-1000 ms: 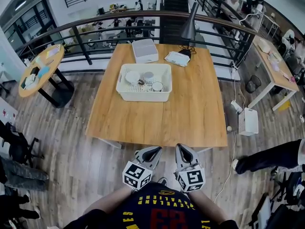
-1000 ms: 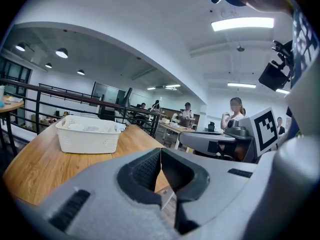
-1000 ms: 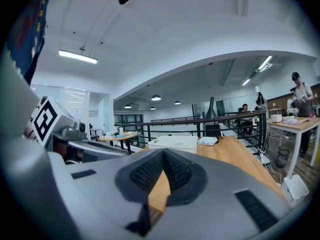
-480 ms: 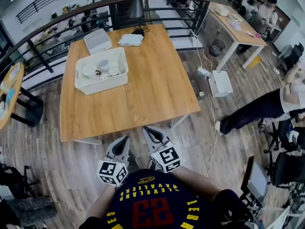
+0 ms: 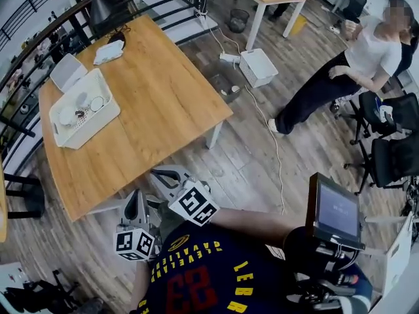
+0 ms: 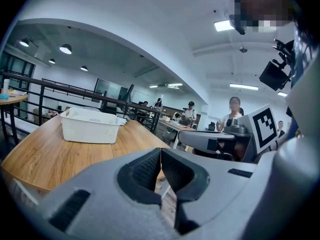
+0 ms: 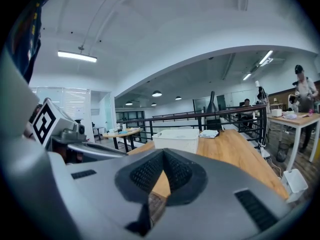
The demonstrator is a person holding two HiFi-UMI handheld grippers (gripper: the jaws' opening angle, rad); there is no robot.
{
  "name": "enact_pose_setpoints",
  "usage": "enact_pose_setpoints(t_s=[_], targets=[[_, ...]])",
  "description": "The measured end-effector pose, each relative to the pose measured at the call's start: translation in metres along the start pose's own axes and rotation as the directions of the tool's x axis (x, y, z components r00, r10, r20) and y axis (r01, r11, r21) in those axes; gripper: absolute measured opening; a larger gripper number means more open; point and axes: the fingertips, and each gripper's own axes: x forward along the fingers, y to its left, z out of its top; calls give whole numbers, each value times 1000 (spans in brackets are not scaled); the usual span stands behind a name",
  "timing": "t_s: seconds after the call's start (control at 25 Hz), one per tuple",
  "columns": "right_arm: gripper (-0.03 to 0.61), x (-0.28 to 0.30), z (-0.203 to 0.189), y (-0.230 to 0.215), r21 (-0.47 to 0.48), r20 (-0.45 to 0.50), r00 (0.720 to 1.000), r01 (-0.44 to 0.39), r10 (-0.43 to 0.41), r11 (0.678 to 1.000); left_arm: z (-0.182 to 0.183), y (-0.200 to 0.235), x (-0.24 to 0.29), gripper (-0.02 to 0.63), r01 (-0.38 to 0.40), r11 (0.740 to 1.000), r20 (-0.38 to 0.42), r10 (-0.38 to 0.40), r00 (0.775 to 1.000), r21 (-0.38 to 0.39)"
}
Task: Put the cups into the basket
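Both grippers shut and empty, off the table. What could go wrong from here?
1. A cable trails over the floor beside the table; a step there could snag it.
2. The basket, cups already inside, sits at the table's far side: a long reach may be needed.
3. A bystander stands near on the right.

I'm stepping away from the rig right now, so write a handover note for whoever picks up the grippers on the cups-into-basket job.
Left gripper: fingers shut, nothing in them, held close to the body, short of the table.
Right gripper: the same, shut and empty.
Basket: near the table's far left corner, with the cups lying inside it.
Done: no cup shows loose on the table.
Left: probably nothing; glance behind the white box beside the basket to be sure.
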Motion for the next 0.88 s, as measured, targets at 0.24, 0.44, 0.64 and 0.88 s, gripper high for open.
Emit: enact_pose_setpoints(t_s=[0.24, 0.44, 0.64, 0.88], targets=[[13, -1, -5, -8, 8, -7, 1000, -9, 9, 1000, -1, -7, 10, 12, 3, 1000, -12, -2, 1000, 9], [13, 5, -12, -4, 19, -25, 999, -23, 24, 1000, -8, -2, 10, 12, -8, 1000, -28, 7, 1000, -5], [12, 14, -16, 0, 5, -43, 998, -46, 46, 999, -7, 6, 10, 12, -23, 1000, -12, 23, 1000, -16], [14, 26, -14, 8, -15, -49, 996, -78, 77, 997, -8, 18, 6, 12, -52, 998, -4, 52, 999, -33]])
